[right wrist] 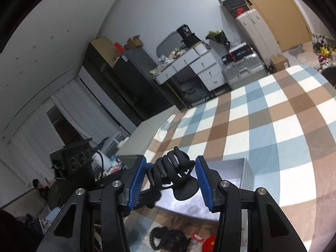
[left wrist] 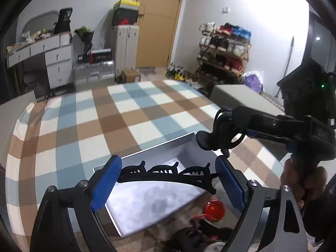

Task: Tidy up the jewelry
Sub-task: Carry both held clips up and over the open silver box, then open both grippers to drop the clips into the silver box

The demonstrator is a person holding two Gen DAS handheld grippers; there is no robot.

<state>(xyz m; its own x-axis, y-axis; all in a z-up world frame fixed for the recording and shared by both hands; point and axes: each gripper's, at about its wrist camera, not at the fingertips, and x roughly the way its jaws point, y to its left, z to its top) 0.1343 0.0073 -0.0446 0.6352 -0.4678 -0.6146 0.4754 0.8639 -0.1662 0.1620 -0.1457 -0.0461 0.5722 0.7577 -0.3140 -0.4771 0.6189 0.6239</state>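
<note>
The left gripper (left wrist: 168, 180) sits low in the middle of the left wrist view, and its blue pads (left wrist: 107, 181) press on the two ends of a long black hair clip (left wrist: 168, 173). The clip has curly teeth and stretches across the gap, right above a white open box (left wrist: 147, 205) that lies on a blue, brown and white checked cloth (left wrist: 94, 126). At the right of that view, a hand (left wrist: 302, 182) holds the right gripper (right wrist: 171, 178), which carries a black claw clip (right wrist: 174, 174). In the right wrist view, the claw clip sits between the blue pads, above the box. I cannot tell if both pads touch it. A red round thing (left wrist: 214, 210) and a dark bead string (right wrist: 159, 237) lie on the cloth near the bottom.
</note>
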